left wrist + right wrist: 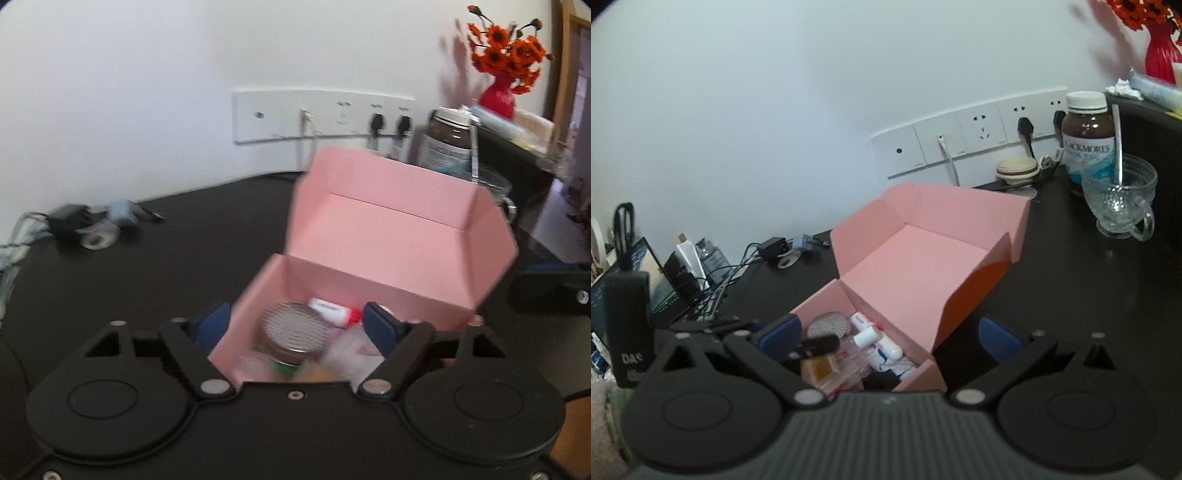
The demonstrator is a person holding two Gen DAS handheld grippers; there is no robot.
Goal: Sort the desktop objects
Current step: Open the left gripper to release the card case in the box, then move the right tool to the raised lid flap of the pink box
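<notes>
**Inspector A:** Left wrist view. The pink box (pixel 373 258) stood at centre frame on the dark tabletop (pixel 147 277), lid raised. The left gripper (pixel 299 325) hung over its near end, jaws spread and released, nothing pressed between the pads. Directly below lay a jar with a mesh metal lid (pixel 291 326), beside it a small white bottle with a red cap (pixel 334 312).

**Inspector B:** Handling?

**Inspector A:** In my judgement the jar was rigid, probably glass, the heaviest item and smooth; best taken across its sides below the lid. The box was light card that would buckle if pinched; better taken at a folded wall or by the lid edge.

**Inspector B:** Right wrist view?

**Inspector A:** The same box (pixel 923 266) lay centre frame, crowded with small white bottles (pixel 871 338). The right gripper (pixel 890 338) stood open, straddling the box's near right wall, gripping nothing. A glass cup (pixel 1119 192), fragile, sat at right.
</notes>
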